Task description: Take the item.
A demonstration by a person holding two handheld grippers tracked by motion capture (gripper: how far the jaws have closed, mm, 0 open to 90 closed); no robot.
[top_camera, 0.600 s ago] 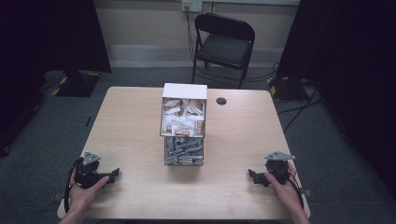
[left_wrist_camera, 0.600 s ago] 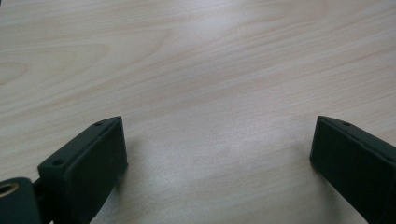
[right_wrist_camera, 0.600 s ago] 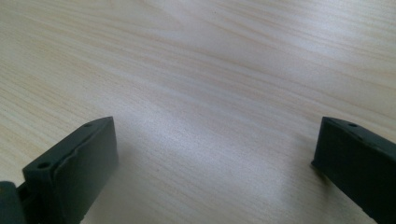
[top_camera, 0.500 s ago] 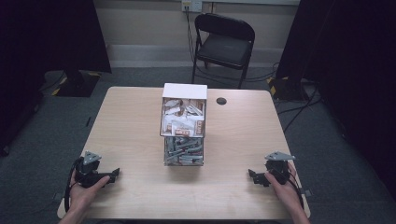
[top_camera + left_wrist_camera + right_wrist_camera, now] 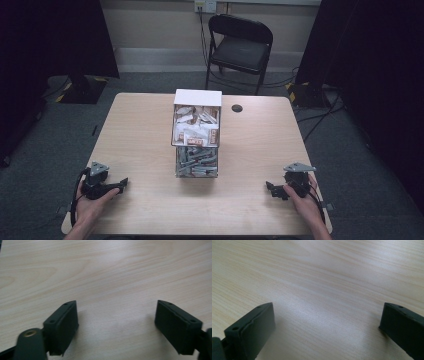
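Nothing moved since prev frame, both tongs (image 5: 122,181) (image 5: 270,186) spread wide, pale wood table (image 5: 140,135), folding chair (image 5: 240,45) behind.

No legible text, brand, number or sign. The small white paper packets (image 5: 196,127) in the clear plastic two-tier box (image 5: 196,150) carry reddish-brown printed marks, too small and blurred to read in the high view.

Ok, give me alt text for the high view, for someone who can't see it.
A person's hands hold the left gripper and right gripper at the near corners of a wooden table, both apart from a clear box of small packets at its centre. A black folding chair stands beyond the table.
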